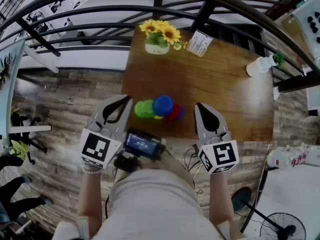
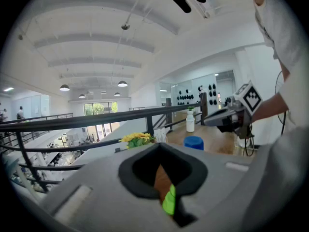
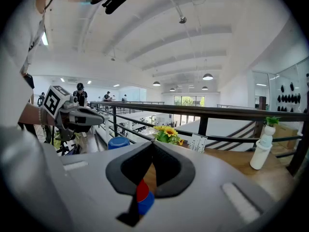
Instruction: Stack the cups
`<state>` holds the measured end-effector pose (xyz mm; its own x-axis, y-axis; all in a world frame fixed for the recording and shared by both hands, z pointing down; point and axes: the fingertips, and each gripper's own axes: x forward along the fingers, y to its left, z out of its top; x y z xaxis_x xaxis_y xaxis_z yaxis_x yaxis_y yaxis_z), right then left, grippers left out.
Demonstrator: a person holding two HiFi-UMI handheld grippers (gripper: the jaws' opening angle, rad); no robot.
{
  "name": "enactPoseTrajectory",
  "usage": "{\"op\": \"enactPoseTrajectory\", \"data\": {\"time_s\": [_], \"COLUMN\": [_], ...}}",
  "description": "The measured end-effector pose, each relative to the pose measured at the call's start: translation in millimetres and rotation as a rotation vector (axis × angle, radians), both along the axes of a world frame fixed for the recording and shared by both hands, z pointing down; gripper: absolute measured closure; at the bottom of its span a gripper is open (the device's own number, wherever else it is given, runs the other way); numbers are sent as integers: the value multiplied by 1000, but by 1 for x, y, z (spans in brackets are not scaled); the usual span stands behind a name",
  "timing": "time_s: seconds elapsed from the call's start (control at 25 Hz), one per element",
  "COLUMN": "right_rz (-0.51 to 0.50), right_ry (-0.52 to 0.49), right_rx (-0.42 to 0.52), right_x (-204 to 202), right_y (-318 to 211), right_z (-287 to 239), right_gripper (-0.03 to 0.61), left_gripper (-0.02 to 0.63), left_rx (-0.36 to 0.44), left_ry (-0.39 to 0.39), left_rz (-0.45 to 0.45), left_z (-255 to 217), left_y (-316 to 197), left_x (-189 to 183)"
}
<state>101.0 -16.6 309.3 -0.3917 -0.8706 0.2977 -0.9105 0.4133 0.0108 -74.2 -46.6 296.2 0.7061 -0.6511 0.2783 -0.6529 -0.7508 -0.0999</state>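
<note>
Left gripper (image 1: 124, 101) and right gripper (image 1: 199, 106), grey, jaws pressed together on nothing, flanking clustered green, blue, red and yellow plastic cups (image 1: 162, 106) near front edge of brown wooden worktop (image 1: 225, 84).

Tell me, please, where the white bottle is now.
In the head view the white bottle stands near the table's far right edge, right of the sunflower pot.

Nothing legible to me: print on the card (image 1: 199, 43) just right of the sunflowers (image 1: 161, 32) is too small.
</note>
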Motion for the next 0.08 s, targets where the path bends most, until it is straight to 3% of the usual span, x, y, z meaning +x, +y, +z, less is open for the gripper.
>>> {"op": "enactPoseTrajectory", "data": {"time_s": [0.08], "right_rz": [0], "right_ry": [1], "right_rx": [-2], "right_x": [0], "right_y": [-1], "right_z": [0], "right_gripper": [575], "left_gripper": [618], "left_rx": [-19], "left_ry": [6], "left_rz": [-9], "left_z": [1], "left_y": [0], "left_x": [0]}}
